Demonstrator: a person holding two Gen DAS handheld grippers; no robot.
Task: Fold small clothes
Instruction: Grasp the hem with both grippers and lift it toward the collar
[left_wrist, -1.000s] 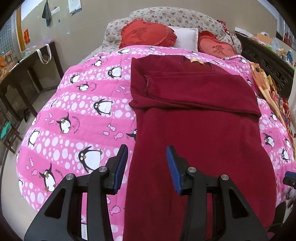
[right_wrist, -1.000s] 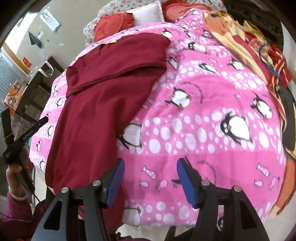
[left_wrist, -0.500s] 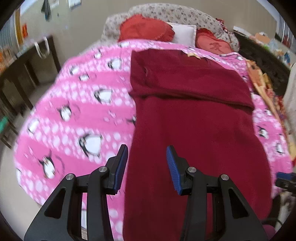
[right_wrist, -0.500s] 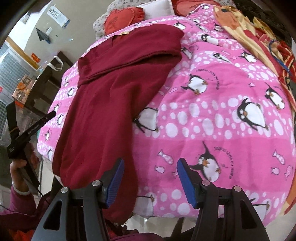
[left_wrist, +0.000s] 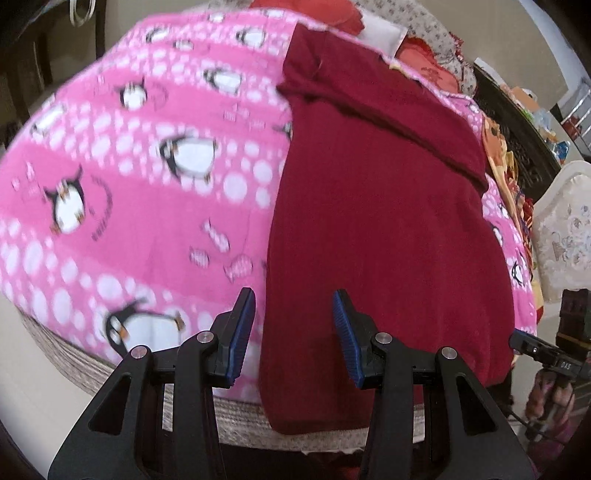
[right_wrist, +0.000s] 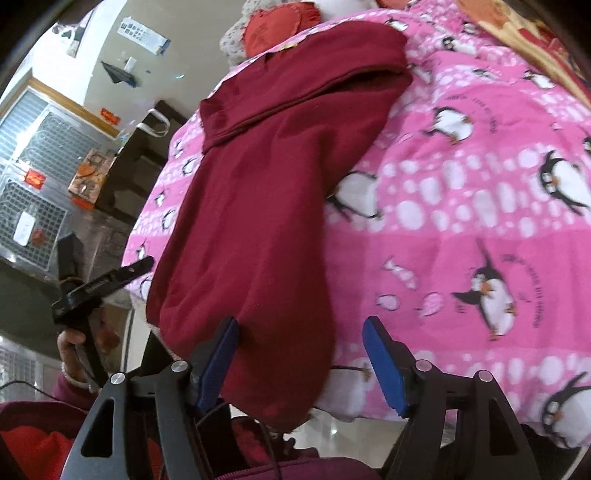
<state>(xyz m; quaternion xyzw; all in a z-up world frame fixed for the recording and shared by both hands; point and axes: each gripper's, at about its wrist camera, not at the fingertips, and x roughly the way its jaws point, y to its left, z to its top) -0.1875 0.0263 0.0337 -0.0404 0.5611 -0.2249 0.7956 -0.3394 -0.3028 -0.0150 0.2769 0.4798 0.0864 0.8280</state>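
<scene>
A dark red garment (left_wrist: 380, 206) lies lengthwise on the pink penguin quilt (left_wrist: 140, 177), its top part folded across and its bottom hem hanging over the bed's near edge. My left gripper (left_wrist: 293, 332) is open, its fingers either side of the hem's left corner, close above it. In the right wrist view the garment (right_wrist: 258, 206) hangs over the edge too. My right gripper (right_wrist: 301, 362) is open around the hem's right corner. Each gripper shows at the edge of the other's view: the right gripper (left_wrist: 550, 363), the left gripper (right_wrist: 99, 286).
Red heart cushions (right_wrist: 277, 26) and a white pillow (left_wrist: 380, 35) lie at the head of the bed. A patterned orange cloth (left_wrist: 506, 162) lies on the bed's right side. A dark cabinet (right_wrist: 144, 162) stands to the left. A pale upholstered chair (left_wrist: 565, 229) stands right.
Both grippers have dropped down and closer to the bed's near edge, each coming to a bottom corner of the garment. Both stayed open. The garment has not moved.
</scene>
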